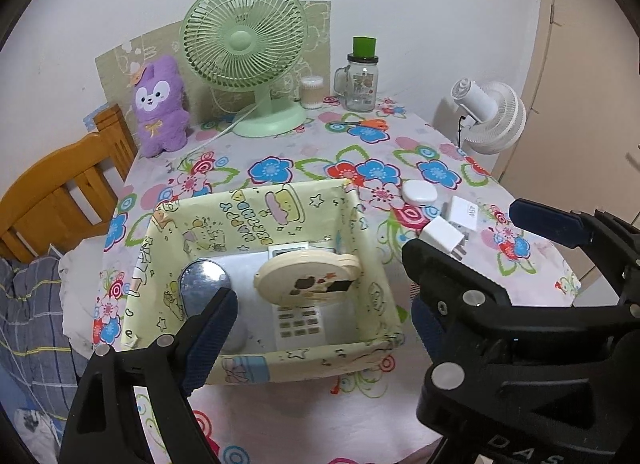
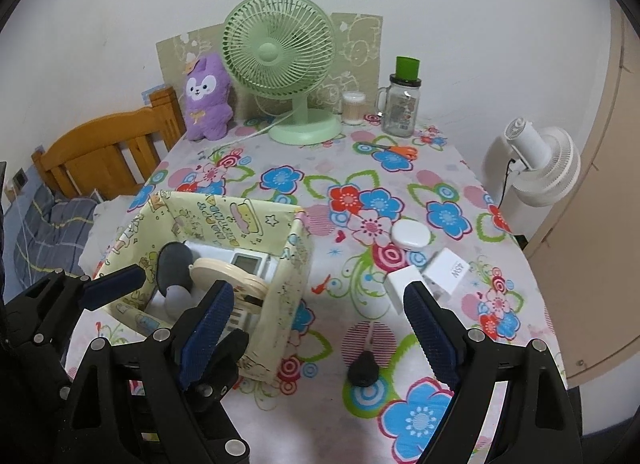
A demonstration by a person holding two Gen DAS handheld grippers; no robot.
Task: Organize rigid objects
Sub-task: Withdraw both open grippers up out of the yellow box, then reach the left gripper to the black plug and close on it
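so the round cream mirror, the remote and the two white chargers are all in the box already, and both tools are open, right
Not quite. The two white chargers are not in the box; they lie on the tablecloth to its right, as the right wrist view shows. The round cream mirror and the remote are in the box, and both the left tool and the right tool are open.

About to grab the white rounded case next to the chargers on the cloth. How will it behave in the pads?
The white rounded case looks smooth and glossy, so it may slip between the pads. Its low pebble shape with curved edges probably gives little flat surface to pinch; it could squirt out. It lies flat on the tablecloth, so rolling seems unlikely.
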